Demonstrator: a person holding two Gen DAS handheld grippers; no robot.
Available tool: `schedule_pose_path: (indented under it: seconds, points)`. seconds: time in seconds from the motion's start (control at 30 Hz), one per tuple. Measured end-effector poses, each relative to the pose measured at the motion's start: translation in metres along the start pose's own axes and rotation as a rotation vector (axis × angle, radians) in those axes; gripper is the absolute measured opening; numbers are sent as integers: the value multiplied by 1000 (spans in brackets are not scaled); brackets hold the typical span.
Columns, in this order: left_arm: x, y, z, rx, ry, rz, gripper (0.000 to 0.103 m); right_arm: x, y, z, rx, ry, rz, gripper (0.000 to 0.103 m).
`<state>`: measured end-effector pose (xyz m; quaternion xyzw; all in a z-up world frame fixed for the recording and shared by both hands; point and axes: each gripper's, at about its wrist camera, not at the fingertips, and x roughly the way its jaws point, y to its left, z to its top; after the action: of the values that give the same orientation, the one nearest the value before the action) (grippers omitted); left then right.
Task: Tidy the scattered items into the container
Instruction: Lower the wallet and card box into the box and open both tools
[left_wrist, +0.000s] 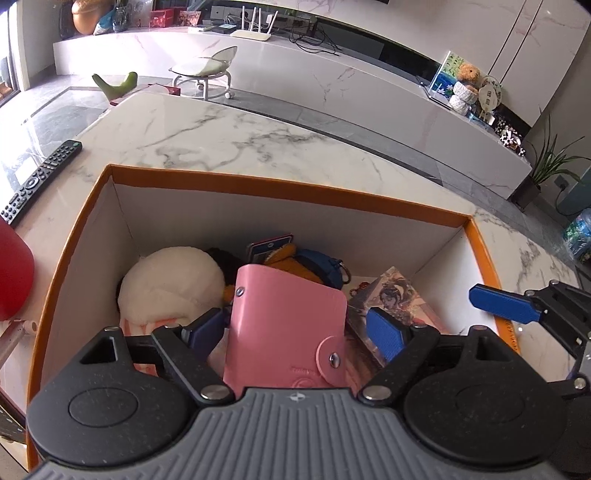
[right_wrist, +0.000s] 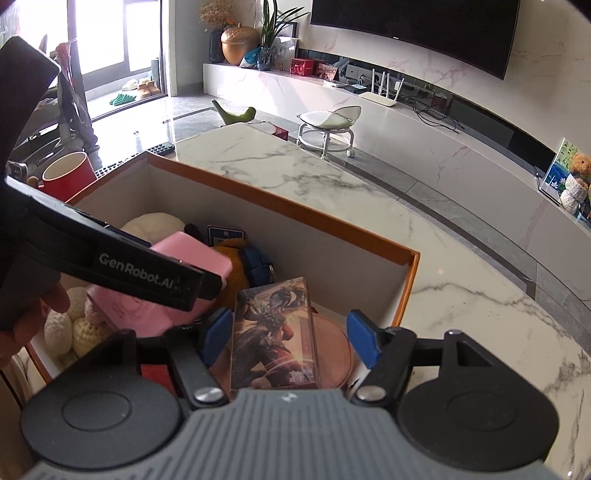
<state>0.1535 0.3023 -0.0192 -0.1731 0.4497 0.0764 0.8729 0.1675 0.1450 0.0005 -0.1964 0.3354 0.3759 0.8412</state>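
Note:
An orange-rimmed cardboard box (left_wrist: 280, 184) stands on the marble table and also shows in the right wrist view (right_wrist: 295, 218). My left gripper (left_wrist: 295, 328) is open over the box, its blue pads apart on either side of a pink snap wallet (left_wrist: 284, 325) without pressing it. The wallet also shows in the right wrist view (right_wrist: 184, 254). My right gripper (right_wrist: 291, 332) is open above an illustrated card box (right_wrist: 275, 332) that lies in the box. Its blue finger shows at the box's right rim in the left wrist view (left_wrist: 502, 301). A white plush (left_wrist: 170, 284) and a blue pouch (left_wrist: 321, 266) lie inside.
A black remote (left_wrist: 40, 181) lies on the table left of the box. A red mug (right_wrist: 68, 175) stands beside the box's left wall. Bare marble tabletop (left_wrist: 240, 133) stretches beyond the box. A white stool (left_wrist: 203, 74) stands on the floor past the table.

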Motion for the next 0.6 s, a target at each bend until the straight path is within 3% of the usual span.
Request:
schedule_pose_path:
  seconds: [0.6]
  points:
    - [-40,-34,-6,106,-88,95,101,-43,-3,-12,79,-78,-28,71]
